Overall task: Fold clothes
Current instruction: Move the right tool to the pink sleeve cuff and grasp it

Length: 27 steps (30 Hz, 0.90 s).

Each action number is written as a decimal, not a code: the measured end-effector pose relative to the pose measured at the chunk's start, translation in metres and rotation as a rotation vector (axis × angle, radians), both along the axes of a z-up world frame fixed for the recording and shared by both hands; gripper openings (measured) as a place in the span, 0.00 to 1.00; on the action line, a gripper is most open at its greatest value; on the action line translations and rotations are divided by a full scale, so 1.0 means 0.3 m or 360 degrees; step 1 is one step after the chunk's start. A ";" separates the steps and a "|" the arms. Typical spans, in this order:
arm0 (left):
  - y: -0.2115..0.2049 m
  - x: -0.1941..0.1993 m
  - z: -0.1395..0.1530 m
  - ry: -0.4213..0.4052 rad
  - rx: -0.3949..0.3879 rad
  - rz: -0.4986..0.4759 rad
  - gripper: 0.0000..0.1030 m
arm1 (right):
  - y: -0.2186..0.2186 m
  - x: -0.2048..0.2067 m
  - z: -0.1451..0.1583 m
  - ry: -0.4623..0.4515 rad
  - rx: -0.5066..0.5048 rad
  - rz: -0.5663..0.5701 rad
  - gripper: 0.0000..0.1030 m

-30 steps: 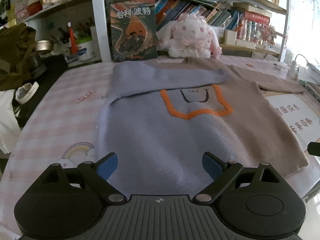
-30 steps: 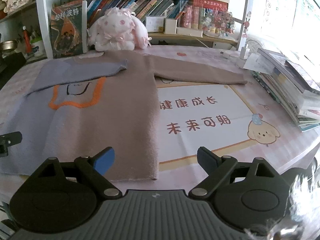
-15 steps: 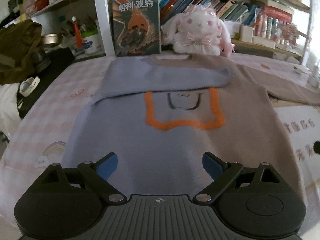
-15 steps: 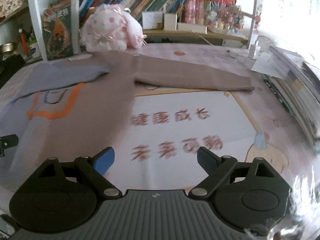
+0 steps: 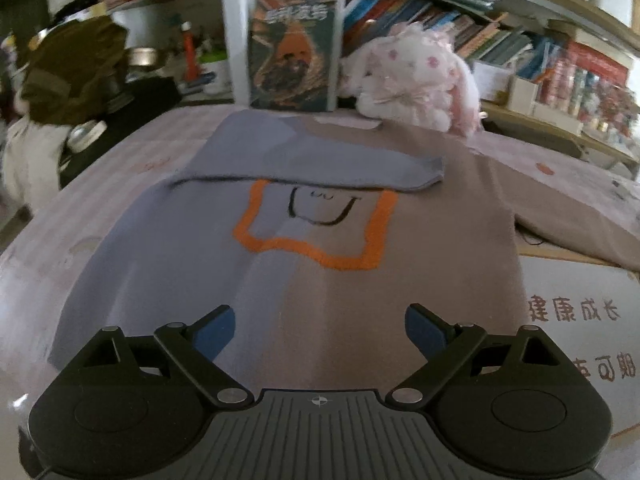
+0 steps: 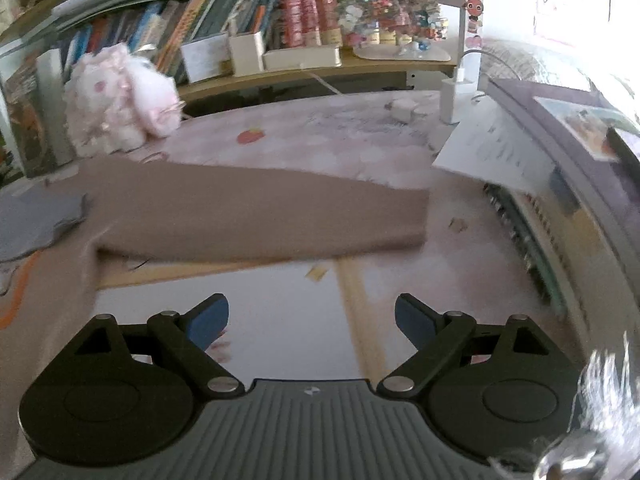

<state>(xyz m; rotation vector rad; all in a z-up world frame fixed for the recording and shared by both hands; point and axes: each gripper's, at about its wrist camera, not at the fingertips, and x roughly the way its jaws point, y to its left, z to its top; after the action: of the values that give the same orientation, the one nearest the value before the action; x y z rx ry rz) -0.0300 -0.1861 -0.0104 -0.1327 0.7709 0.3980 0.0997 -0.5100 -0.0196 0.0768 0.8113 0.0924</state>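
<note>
Left wrist view: my left tool (image 5: 320,326) hovers with its fingers spread wide and nothing between them, low over the sweater (image 5: 304,280)'s hem. The body runs straight ahead of it on the tabletop (image 5: 132,160), the blue sleeve (image 5: 320,164) folded across the chest.

Right wrist view: my right tool (image 6: 312,322) is likewise spread and empty. The brown sleeve (image 6: 260,220) lies ahead, long axis crosswise, cuff to the right. This tool is nearer it.
</note>
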 end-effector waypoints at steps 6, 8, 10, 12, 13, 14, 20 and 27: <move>-0.036 0.005 0.000 0.0045 0.0019 0.0051 0.91 | -0.060 0.075 -0.020 0.0034 0.0028 -0.0021 0.88; -0.047 0.004 0.004 0.0045 0.0041 0.0050 0.91 | -0.069 0.087 -0.024 0.0045 0.0049 -0.0022 0.88; -0.058 0.002 0.008 0.0042 0.0066 0.0051 0.91 | -0.074 0.096 -0.030 0.0053 0.0064 -0.0025 0.88; -0.069 -0.001 0.013 0.0038 0.0094 0.0052 0.91 | -0.078 0.103 -0.037 0.0056 0.0068 -0.0026 0.88; -0.074 -0.003 0.018 0.0032 0.0113 0.0054 0.91 | -0.078 0.106 -0.039 0.0055 0.0066 -0.0026 0.88; -0.079 -0.006 0.022 0.0026 0.0133 0.0057 0.91 | -0.079 0.109 -0.041 0.0055 0.0063 -0.0026 0.88; -0.112 -0.014 0.043 0.0005 0.0232 0.0043 0.91 | -0.101 0.136 -0.055 0.0105 0.0071 -0.0057 0.88; -0.136 0.005 0.039 0.0057 0.0249 -0.0061 0.91 | -0.113 0.167 -0.067 0.0115 0.0104 -0.0052 0.87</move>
<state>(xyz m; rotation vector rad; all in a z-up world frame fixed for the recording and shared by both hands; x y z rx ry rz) -0.0286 -0.2268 0.0013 0.0357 0.7737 0.4234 0.1497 -0.5440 -0.0397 0.1557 0.8790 0.0858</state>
